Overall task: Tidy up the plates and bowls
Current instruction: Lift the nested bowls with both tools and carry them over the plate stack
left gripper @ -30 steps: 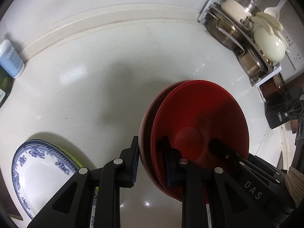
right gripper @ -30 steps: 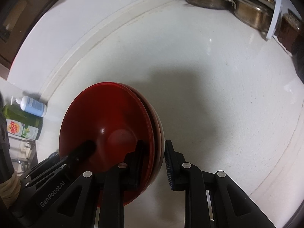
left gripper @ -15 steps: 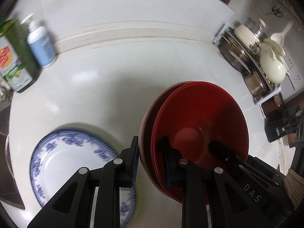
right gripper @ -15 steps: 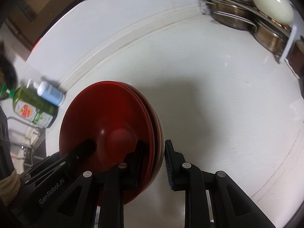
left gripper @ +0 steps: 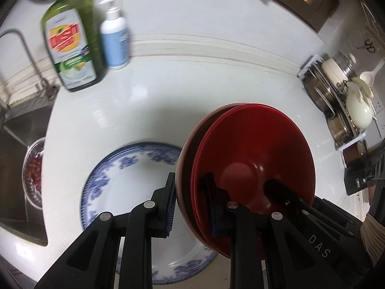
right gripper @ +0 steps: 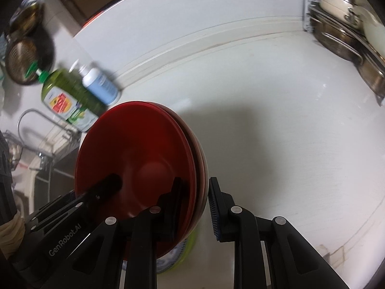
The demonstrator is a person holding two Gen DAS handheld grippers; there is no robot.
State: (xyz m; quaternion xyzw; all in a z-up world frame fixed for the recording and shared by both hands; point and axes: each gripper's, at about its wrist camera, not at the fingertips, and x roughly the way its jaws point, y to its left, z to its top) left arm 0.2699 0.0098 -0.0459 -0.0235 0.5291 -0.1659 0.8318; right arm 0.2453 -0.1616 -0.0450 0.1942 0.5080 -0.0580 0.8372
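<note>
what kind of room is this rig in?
Almost certainly a home kitchen: a white counter beside a steel sink, a green dish soap bottle, and a rack of steel pots at the far end.

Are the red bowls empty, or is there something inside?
Empty: the top bowl shows only bare glossy red inside. The lower bowl's inside is hidden.

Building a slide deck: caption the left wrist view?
Both grippers carry stacked glossy red bowls above a blue-patterned white plate.

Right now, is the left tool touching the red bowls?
Touching. The left wrist view shows the left tool pressing a pad on each side of the red bowls.
</note>
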